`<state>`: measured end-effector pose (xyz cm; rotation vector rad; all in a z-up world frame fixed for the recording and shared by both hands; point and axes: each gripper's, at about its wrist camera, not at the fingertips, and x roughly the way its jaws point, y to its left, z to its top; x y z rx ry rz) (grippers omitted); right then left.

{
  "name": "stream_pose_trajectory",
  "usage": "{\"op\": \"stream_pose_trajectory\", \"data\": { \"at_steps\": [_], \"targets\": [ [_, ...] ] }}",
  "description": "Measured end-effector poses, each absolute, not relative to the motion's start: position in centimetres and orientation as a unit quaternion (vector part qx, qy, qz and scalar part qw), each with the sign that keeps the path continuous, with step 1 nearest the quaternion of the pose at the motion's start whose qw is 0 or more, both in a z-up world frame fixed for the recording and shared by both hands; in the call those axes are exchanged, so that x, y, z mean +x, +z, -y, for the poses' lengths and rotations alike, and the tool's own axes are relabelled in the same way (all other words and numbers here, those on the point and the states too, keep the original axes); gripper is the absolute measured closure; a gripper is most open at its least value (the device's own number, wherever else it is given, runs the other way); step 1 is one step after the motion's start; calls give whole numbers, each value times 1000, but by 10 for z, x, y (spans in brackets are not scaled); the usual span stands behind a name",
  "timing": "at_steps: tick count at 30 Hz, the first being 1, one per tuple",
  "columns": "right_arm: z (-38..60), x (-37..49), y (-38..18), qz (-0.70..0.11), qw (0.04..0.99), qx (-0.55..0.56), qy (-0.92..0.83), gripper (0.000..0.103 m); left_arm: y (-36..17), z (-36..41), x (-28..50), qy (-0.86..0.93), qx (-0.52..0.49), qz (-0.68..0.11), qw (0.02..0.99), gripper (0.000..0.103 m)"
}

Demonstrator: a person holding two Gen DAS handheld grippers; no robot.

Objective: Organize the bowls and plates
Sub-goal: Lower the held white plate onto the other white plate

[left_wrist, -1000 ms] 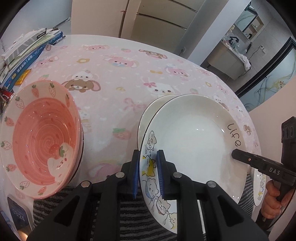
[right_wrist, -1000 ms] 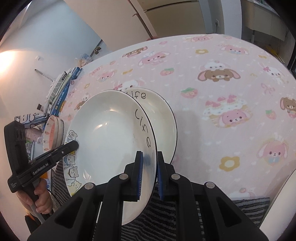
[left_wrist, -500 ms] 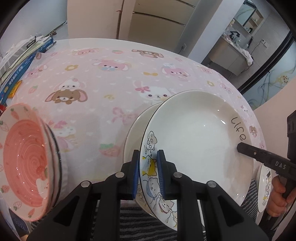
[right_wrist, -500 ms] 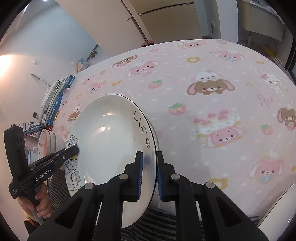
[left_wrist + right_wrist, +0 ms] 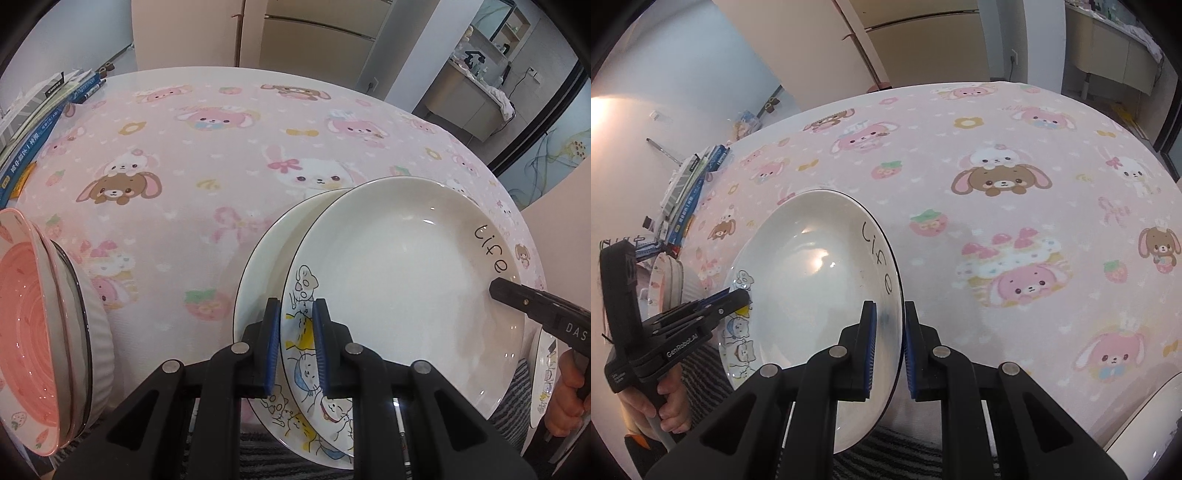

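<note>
A white plate point(image 5: 399, 280) with "Life" lettering and cat drawings hangs tilted between both grippers. My left gripper point(image 5: 295, 347) is shut on its cat-decorated rim. My right gripper point(image 5: 888, 347) clamps the opposite rim near the lettering, its jaws closing a little tighter on it. Each gripper shows in the other's view: the left gripper point(image 5: 742, 295) and the right gripper point(image 5: 496, 290). Just under the held plate a matching second plate point(image 5: 266, 266) lies on the table, hidden in the right wrist view. A pink strawberry bowl point(image 5: 29, 314) sits stacked in a white ribbed bowl point(image 5: 99, 332) at the left.
The pink cartoon tablecloth point(image 5: 207, 155) covers a round table. Books point(image 5: 33, 133) lie at its far left edge. Another decorated plate point(image 5: 543, 373) peeks out at the near right. A hand point(image 5: 661, 410) holds the left gripper's handle. A striped sleeve lies along the near edge.
The held plate has shifted over the second plate, which the right wrist view no longer shows. In the left wrist view the bowl stack has slid toward the left edge.
</note>
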<state>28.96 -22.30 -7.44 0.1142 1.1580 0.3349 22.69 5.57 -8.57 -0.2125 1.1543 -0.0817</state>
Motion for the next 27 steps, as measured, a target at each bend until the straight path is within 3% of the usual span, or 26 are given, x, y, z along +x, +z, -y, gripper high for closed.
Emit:
{"op": "stream_pose_trajectory", "data": {
  "at_steps": [6, 19, 27],
  "targets": [
    [230, 288, -82, -540, 823, 77, 160, 90, -85, -58, 223, -57, -102, -537, 836, 88],
    [224, 285, -87, -546, 817, 77, 168, 91, -52, -69, 201, -44, -87, -488, 868, 48],
    [218, 285, -89, -553, 814, 64, 167, 90, -74, -64, 206, -32, -75, -520, 850, 49]
  ]
}}
